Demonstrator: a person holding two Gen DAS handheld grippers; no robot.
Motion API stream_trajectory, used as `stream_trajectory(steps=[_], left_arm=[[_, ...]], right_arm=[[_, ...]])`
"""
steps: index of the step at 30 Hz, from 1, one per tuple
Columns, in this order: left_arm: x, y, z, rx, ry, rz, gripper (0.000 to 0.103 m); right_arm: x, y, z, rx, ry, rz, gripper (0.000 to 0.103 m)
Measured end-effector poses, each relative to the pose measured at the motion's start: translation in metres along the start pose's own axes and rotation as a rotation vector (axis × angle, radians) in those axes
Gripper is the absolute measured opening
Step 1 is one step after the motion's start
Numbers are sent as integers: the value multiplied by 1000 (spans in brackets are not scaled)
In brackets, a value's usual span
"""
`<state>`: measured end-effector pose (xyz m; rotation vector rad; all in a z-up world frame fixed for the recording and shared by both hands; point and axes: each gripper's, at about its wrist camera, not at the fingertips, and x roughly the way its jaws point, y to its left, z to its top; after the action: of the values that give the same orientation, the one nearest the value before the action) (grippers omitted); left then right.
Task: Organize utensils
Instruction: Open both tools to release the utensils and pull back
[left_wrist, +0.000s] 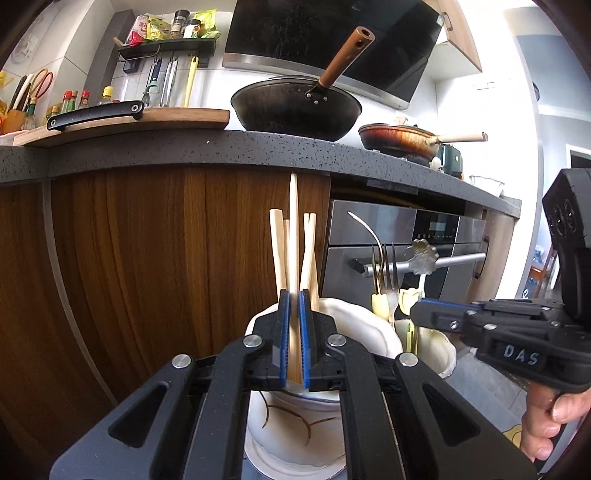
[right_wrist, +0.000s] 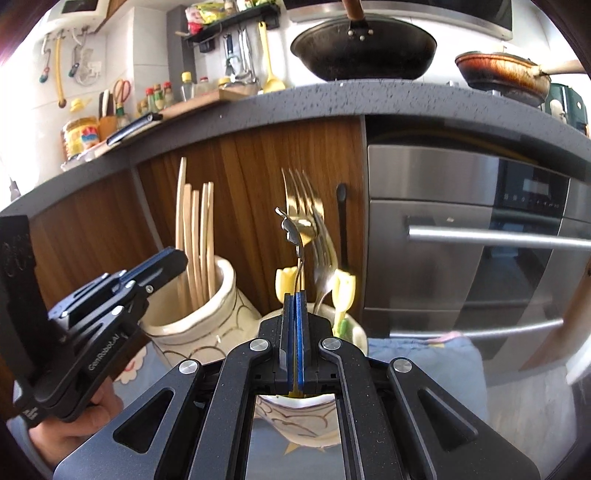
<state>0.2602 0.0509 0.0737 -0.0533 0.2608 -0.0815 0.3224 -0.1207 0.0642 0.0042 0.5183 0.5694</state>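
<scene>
The lower ends of all the utensils are hidden inside two cream ceramic jars, and both grippers cover much of the jar mouths. The forks (right_wrist: 314, 221) are blurred in the right wrist view, so their count is unclear.

The left gripper (left_wrist: 294, 299) has its blue pads closed on one pale wooden chopstick (left_wrist: 293, 221), a thin tapered rod standing upright, tip up, over the left jar (left_wrist: 354, 325). More chopsticks (left_wrist: 308, 254) lean in that jar beside it, long axes near vertical.

The right gripper (right_wrist: 295, 299) has its jaws narrowed on the thin metal stem of a spoon (right_wrist: 295, 236), which rises vertically with its shiny shaped end on top, above the right jar (right_wrist: 354, 328). Forks stand there tines up, next to yellow tulip-shaped handles (right_wrist: 343, 288).

Both jars are glazed, with brown curved lines, and sit just beside each other before a wood-grain cabinet (left_wrist: 147, 240) and a steel oven (right_wrist: 480, 240).
</scene>
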Motion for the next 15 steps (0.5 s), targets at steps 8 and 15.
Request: stream_trajectory(steps=[8, 15], left_arm=[[-3, 1, 2, 7, 4, 10, 40], [-14, 0, 6, 13, -20, 13, 60]], right_arm=[[6, 1, -3, 13, 12, -2, 16], [-4, 2, -6, -1, -8, -11, 31]])
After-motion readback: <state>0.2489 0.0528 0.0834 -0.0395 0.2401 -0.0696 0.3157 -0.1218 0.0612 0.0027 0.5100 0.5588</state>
